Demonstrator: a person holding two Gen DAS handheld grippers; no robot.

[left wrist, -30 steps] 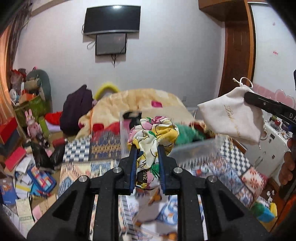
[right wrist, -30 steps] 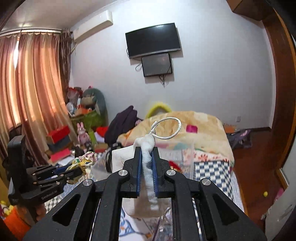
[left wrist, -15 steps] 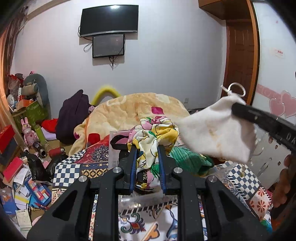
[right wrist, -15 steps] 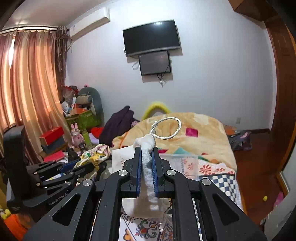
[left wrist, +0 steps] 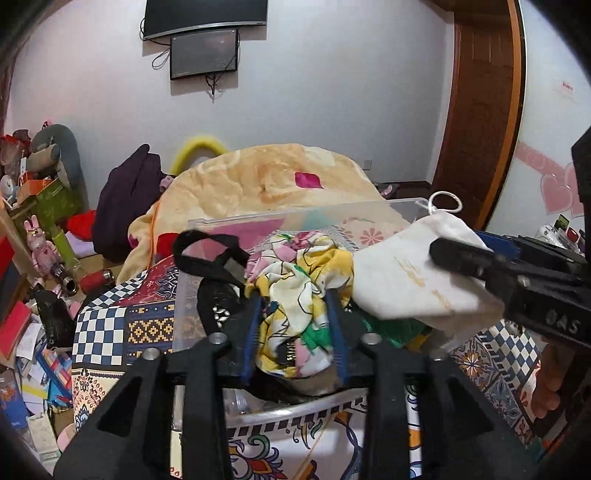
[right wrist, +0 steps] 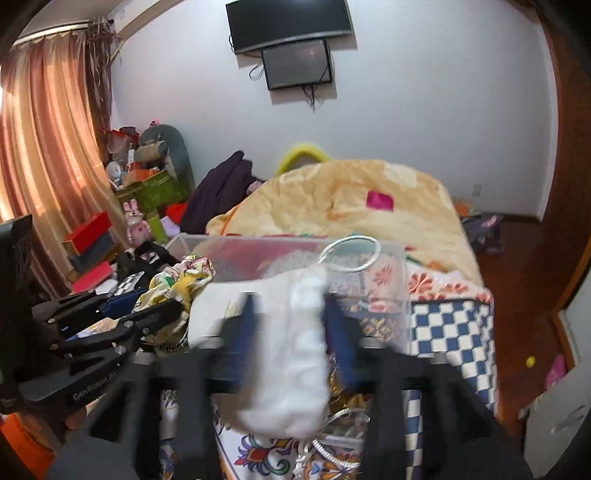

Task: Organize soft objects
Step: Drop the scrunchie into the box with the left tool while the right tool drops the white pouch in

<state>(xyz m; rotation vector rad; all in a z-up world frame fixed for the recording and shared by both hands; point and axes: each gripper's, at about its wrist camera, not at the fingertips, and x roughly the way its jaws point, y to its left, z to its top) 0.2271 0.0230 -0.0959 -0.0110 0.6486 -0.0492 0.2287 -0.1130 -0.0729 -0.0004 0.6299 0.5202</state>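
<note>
Clear plastic forms the rectangular storage bin (left wrist: 207, 240) over which a crumpled yellow floral cloth (left wrist: 299, 291) is held between the parted fingers of the left gripper (left wrist: 295, 325), while a white drawstring pouch (right wrist: 295, 354) is loosely flanked by the right gripper (right wrist: 288, 325), whose grip cannot be told through blur.

Home bedroom, bed under yellow blanket (left wrist: 266, 181), wall-mounted TV (right wrist: 288, 22), pink curtains (right wrist: 44, 140)
</note>
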